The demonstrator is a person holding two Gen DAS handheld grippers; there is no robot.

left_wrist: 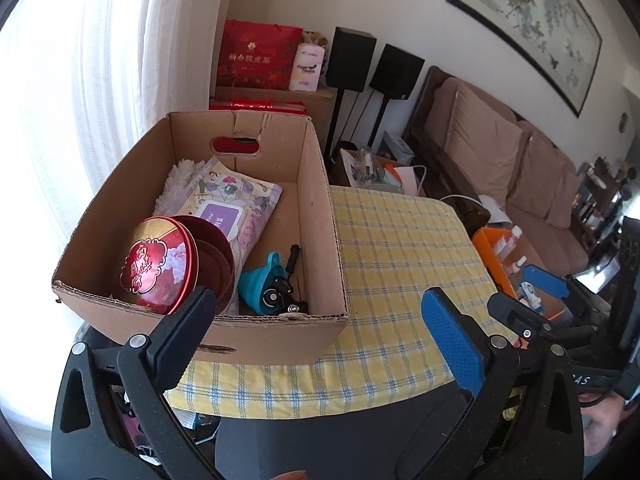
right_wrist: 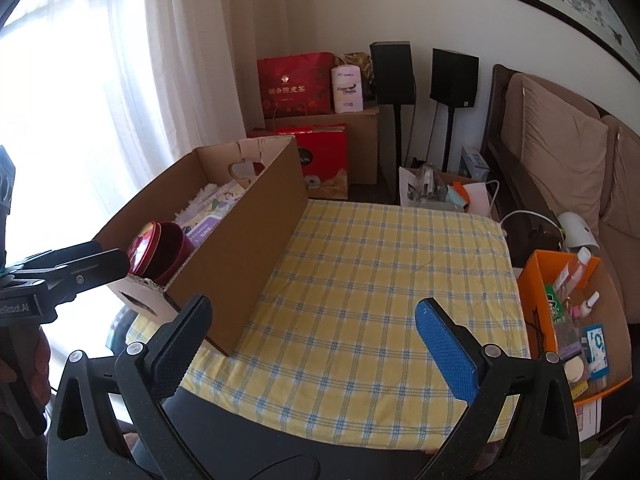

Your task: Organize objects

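An open cardboard box (left_wrist: pixel 320 216) (right_wrist: pixel 256 248) stands on the left of a yellow checked cloth (left_wrist: pixel 400 248) (right_wrist: pixel 380 280). Inside lie a red round tin (left_wrist: pixel 156 266) (right_wrist: pixel 142 250), dark red bowls (left_wrist: pixel 216 264), a wet-wipes pack (left_wrist: pixel 236 208), a teal funnel (left_wrist: pixel 260 276), a black fishing reel (left_wrist: pixel 282 292) and a white fluffy cloth (left_wrist: pixel 180 178). My left gripper (left_wrist: pixel 320 312) hovers open at the box's near wall, empty. My right gripper (right_wrist: pixel 312 320) hangs open over the cloth's near edge, also empty. The left gripper's black finger (right_wrist: pixel 96 266) shows by the tin.
An orange box (right_wrist: pixel 540 292) (left_wrist: pixel 488 248) of small bottles and packets sits to the right of the cloth. Behind are red gift bags (right_wrist: pixel 296 84), two black speakers (right_wrist: pixel 454 78) on stands, a brown sofa (right_wrist: pixel 560 152), floor clutter and white curtains (right_wrist: pixel 100 80) at left.
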